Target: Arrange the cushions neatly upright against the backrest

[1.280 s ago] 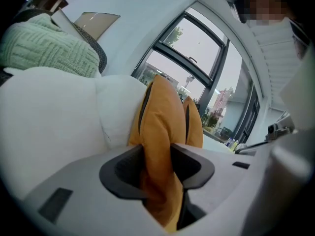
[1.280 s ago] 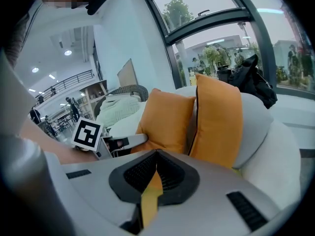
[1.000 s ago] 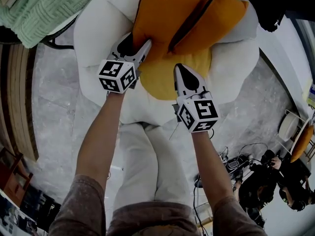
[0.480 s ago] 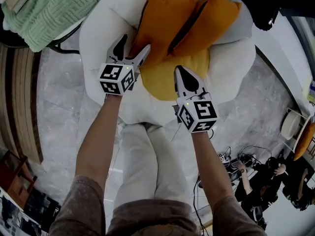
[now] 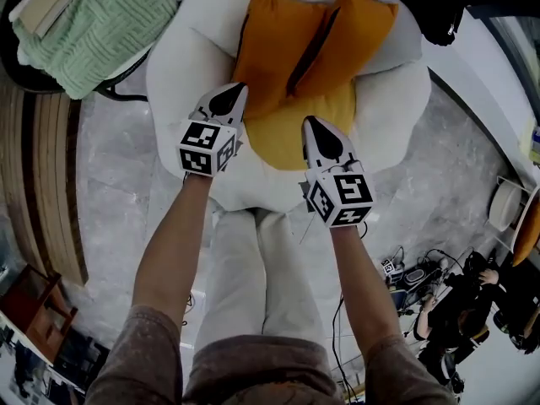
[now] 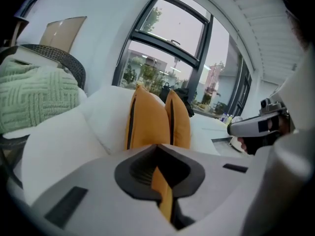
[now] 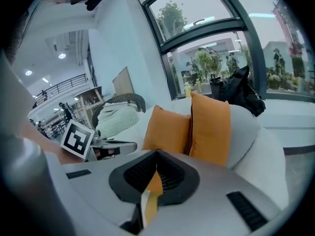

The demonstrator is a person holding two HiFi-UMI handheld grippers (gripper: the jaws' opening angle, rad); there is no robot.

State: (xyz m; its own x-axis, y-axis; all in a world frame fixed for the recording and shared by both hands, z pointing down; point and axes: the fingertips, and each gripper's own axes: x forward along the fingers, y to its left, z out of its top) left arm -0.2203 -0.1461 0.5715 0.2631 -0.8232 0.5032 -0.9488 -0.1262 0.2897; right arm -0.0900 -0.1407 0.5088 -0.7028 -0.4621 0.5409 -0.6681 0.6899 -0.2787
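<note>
Entry: I am holding both grippers low over the front of the seat. The left gripper (image 5: 236, 89) has just been closing its fingers, and they are now sitting together with a strip of orange cloth showing in the slit between them. The right gripper (image 5: 310, 121) is likewise pressing its fingers together on an orange sliver. I am reading both as pinches on the near edge of the front cushion (image 5: 283, 137), one toward each corner, so it can tip up evenly rather than twist. That cushion is lying low on the seat; its tilt I cannot judge. Behind it the left cushion (image 5: 274, 40) and right cushion (image 5: 354, 36) are standing on edge, leaning together against the backrest (image 5: 407, 34), where the task is wanting them. A green blanket (image 5: 97, 24) is resting off to the left, apart from the work.
</note>
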